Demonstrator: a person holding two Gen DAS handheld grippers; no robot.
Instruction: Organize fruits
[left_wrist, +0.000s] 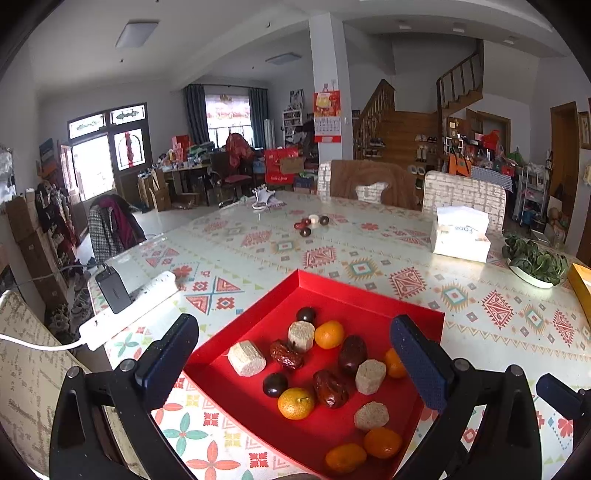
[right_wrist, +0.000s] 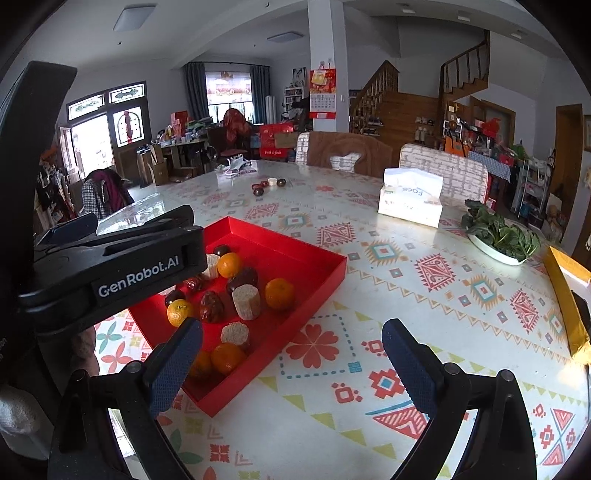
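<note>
A red tray (left_wrist: 365, 295) (right_wrist: 325, 266) on the patterned table holds several oranges (left_wrist: 295, 403), dark red dates (left_wrist: 330, 388), dark round fruits (left_wrist: 274, 384) and beige cylinder pieces (left_wrist: 246, 358). My left gripper (left_wrist: 295, 365) is open and empty, hovering over the tray with its jaws either side of the fruit. My right gripper (right_wrist: 291, 365) is open and empty above the table, just right of the tray's near corner. The left gripper's body (right_wrist: 110, 266) hides part of the tray in the right wrist view.
A small group of dark fruits and one beige piece (left_wrist: 310, 223) (right_wrist: 267, 184) lies far across the table. A tissue box (left_wrist: 460, 234) (right_wrist: 412, 199), a dish of greens (left_wrist: 535, 260) (right_wrist: 498, 236), a yellow box (right_wrist: 569, 299) and a power strip (left_wrist: 129, 310) sit around.
</note>
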